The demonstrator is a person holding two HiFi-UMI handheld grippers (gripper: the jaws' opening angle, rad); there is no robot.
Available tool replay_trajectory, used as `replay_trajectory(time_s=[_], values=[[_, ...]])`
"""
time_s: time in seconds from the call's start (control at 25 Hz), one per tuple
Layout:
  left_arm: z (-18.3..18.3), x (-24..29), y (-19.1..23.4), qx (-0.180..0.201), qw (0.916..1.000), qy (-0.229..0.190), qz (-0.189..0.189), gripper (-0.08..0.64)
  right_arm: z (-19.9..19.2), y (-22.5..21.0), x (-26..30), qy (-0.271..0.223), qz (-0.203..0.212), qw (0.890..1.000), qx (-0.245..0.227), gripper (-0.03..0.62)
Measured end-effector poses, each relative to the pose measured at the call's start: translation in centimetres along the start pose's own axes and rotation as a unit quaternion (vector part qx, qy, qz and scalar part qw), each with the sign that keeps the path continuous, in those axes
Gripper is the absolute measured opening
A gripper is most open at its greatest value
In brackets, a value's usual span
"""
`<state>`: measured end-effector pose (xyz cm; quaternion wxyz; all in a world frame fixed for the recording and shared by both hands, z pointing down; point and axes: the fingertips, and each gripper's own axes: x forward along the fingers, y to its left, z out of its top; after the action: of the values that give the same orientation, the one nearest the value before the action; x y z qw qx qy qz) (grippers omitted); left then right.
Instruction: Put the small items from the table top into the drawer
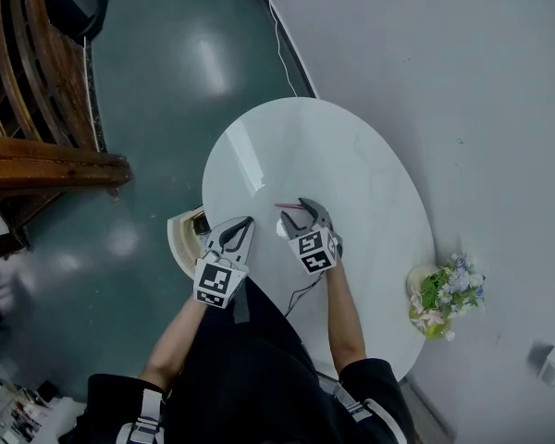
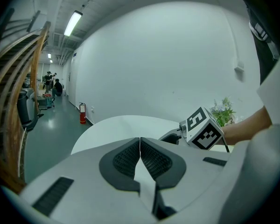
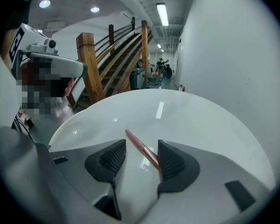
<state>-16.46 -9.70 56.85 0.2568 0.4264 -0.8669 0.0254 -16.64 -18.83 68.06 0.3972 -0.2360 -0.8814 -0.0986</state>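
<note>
Two grippers work at the near side of a white oval table (image 1: pixel 370 146). At far left a wooden staircase (image 1: pixel 37 155) borders the teal floor. A cream drawer (image 1: pixel 178 239) stands pulled out at the table's left rim, and just beside it the left gripper (image 1: pixel 243 228) hovers, jaws pressed together on nothing. To its right, the right gripper (image 3: pixel 141 143) has jaws parted around a pink pen (image 3: pixel 136 142) that lies on the tabletop near one pad. At lower right, a flower bouquet (image 1: pixel 447 291) stands beside the table's edge.
</note>
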Motion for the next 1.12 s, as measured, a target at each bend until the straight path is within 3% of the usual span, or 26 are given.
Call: replay_trajectory(time_s=[0.12, 0.36, 0.64, 1.12], values=[[0.0, 0.0, -0.1, -0.001, 1.0, 0.0, -0.001, 0.02, 0.1, 0.2, 0.0, 0.006, 0.004, 1.0, 0.005, 0.222], [0.0, -0.3, -0.4, 0.0, 1.0, -0.001, -0.004, 0.02, 0.0, 0.6, 0.0, 0.017, -0.002, 1.0, 0.012, 0.072], [-0.1, -1.4, -0.5, 0.001, 1.0, -0.004, -0.005, 0.02, 0.2, 0.7, -0.2, 0.017, -0.019, 1.0, 0.01, 0.064], [2.6, -6.4, -1.9, 0.017, 0.9989, -0.044, -0.009, 0.02, 6.3, 3.4, -5.4, -0.06, -0.048, 0.997, -0.004, 0.064]])
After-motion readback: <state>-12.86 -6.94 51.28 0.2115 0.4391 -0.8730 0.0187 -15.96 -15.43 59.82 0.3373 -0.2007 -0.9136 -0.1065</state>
